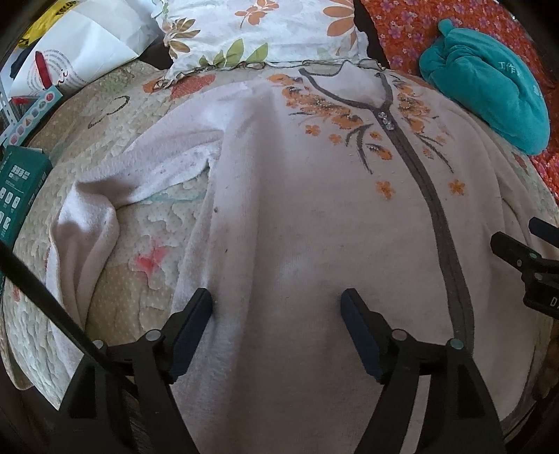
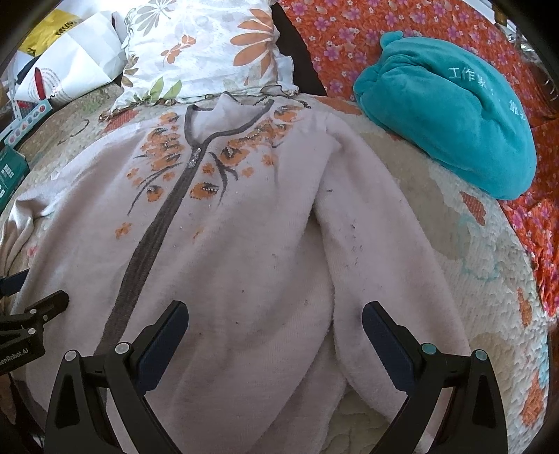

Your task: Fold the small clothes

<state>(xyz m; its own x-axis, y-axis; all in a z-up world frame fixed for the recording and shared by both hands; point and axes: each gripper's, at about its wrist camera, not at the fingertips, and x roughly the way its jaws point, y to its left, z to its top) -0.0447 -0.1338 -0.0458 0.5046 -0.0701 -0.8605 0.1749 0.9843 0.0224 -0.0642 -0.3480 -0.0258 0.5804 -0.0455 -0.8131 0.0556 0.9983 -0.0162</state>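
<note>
A pale pink zip-up top (image 1: pixel 297 209) with orange flower embroidery and a grey zip band lies front-up on a quilted bed cover (image 1: pixel 139 272). Its left sleeve (image 1: pixel 104 209) is bent out to the side; its right sleeve (image 2: pixel 384 244) runs down beside the body. My left gripper (image 1: pixel 277 300) hovers open over the lower left part of the body, nothing between its fingers. My right gripper (image 2: pixel 276 314) is open above the lower right part, by the gap between body and sleeve. Each gripper also shows at the edge of the other view, the right gripper (image 1: pixel 524 251) and the left gripper (image 2: pixel 31 307).
A flowered pillow (image 1: pixel 262 31) lies just beyond the collar. A folded teal garment (image 2: pixel 454 118) rests at the right on an orange flowered cloth (image 2: pixel 349 35). White paper bags (image 1: pixel 80 45) and a green box (image 1: pixel 21 188) sit at the left edge of the bed.
</note>
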